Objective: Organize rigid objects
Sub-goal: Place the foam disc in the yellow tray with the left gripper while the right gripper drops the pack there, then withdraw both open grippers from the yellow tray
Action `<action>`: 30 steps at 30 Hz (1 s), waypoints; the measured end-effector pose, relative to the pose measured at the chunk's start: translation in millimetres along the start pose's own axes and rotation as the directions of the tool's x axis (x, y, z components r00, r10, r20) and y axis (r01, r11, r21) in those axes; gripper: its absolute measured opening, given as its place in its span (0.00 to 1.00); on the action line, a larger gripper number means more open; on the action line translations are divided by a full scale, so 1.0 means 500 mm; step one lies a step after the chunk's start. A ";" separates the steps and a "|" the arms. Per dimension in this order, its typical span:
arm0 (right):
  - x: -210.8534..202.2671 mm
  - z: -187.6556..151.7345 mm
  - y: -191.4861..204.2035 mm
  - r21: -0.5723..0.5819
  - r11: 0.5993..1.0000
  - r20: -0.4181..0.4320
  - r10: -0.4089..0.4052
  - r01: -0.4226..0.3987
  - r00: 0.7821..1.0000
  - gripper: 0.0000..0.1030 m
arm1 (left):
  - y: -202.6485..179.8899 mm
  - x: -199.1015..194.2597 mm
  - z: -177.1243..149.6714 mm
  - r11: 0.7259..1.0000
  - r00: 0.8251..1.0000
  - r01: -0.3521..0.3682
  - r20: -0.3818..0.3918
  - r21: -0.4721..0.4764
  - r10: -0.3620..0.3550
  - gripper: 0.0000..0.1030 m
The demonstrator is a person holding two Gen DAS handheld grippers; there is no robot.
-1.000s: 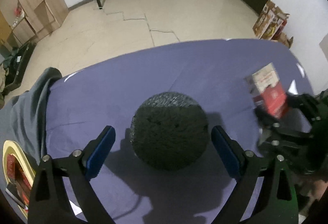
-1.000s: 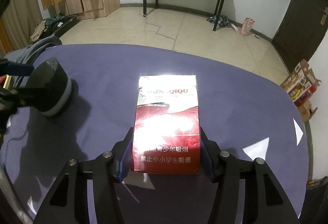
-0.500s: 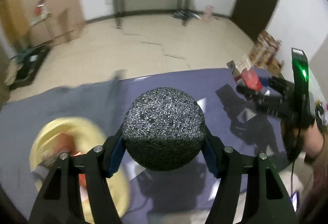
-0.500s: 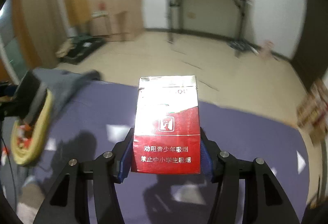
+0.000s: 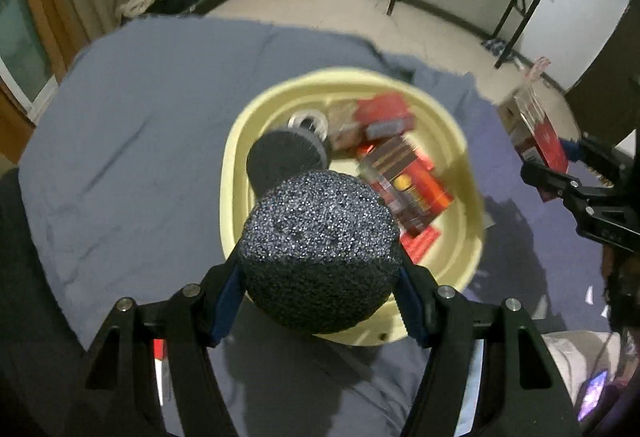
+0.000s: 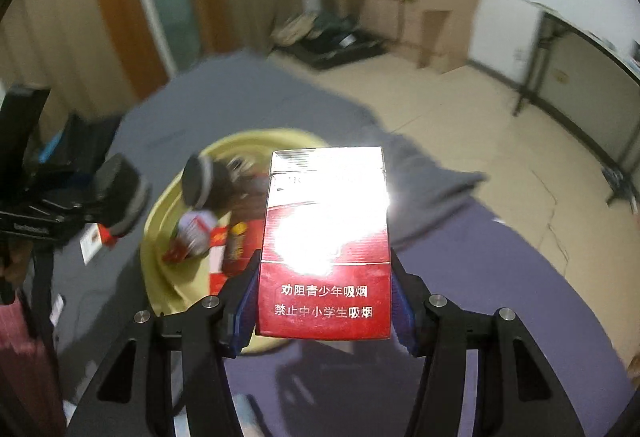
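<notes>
Counted: two foam discs, one basin, several boxes

One black foam disc (image 5: 320, 253) held, a second (image 5: 286, 157) in the one yellow basin (image 5: 460, 141); one red box (image 6: 324, 245) held; at least three blurred boxes (image 5: 404, 181) in the basin.

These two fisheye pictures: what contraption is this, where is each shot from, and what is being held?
No robot here: a person holds a two-finger claw in each hand, with a camera on each looking along its fingers. The left claw grips a round black foam puck just above the near rim of a yellow basin. The basin sits on a grey-blue cloth and holds another puck, a tape roll and red boxes. The right claw grips a red cigarette pack in the air beside the basin.
</notes>
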State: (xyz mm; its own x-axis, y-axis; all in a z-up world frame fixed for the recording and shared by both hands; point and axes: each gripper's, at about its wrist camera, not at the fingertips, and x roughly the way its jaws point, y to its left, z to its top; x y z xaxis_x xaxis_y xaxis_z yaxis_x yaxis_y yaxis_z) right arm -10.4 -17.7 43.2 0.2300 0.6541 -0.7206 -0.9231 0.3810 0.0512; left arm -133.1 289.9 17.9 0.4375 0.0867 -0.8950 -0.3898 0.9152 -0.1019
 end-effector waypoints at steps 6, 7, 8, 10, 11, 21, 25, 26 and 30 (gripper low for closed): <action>0.152 0.073 0.006 -0.030 0.999 -0.152 0.014 -0.019 0.988 0.53 | 0.002 0.122 0.007 0.996 0.992 0.084 -0.098 -0.020 -0.085 0.65; 0.166 0.093 0.005 -0.003 1.000 -0.154 0.027 -0.028 0.988 0.53 | 0.001 0.139 0.010 0.995 0.989 0.097 -0.106 -0.023 -0.099 0.66; 0.178 0.102 -0.004 0.029 0.999 -0.153 0.034 -0.030 0.988 0.53 | 0.001 0.155 0.013 0.995 0.988 0.101 -0.113 -0.026 -0.103 0.66; 0.211 0.114 -0.005 0.054 0.998 -0.159 0.038 -0.030 0.987 0.53 | 0.003 0.163 0.022 0.994 0.991 0.103 -0.080 -0.031 -0.105 0.67; 0.224 0.117 -0.004 0.046 0.999 -0.168 0.033 -0.025 0.985 0.53 | 0.004 0.164 0.028 0.992 0.990 0.117 -0.073 -0.046 -0.120 0.68; 0.185 0.091 0.022 -0.043 0.995 -0.108 0.082 -0.087 0.991 1.00 | 0.003 0.107 0.000 0.978 0.979 0.204 0.001 -0.029 -0.204 1.00; 0.117 0.070 -0.005 -0.126 0.988 -0.038 0.089 -0.093 0.995 1.00 | 0.026 0.033 -0.027 0.978 0.971 0.187 0.170 -0.092 -0.170 1.00; 0.102 0.052 -0.013 -0.149 0.985 -0.022 0.089 -0.092 0.996 1.00 | 0.028 0.024 -0.045 0.975 0.969 0.183 0.191 -0.126 -0.157 1.00; 0.095 -0.058 -0.030 -0.188 0.976 -0.045 0.101 -0.107 0.994 1.00 | 0.015 0.027 -0.144 0.957 0.961 0.151 0.263 -0.247 -0.084 1.00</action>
State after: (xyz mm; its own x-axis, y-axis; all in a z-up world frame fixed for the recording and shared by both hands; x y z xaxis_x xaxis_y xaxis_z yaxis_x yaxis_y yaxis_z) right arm 5.6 -11.2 -11.8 0.1217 0.6588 -0.7424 -0.9839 0.1786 -0.0028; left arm -188.5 269.4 -26.1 0.6666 0.1103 -0.7372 -0.5069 0.7922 -0.3398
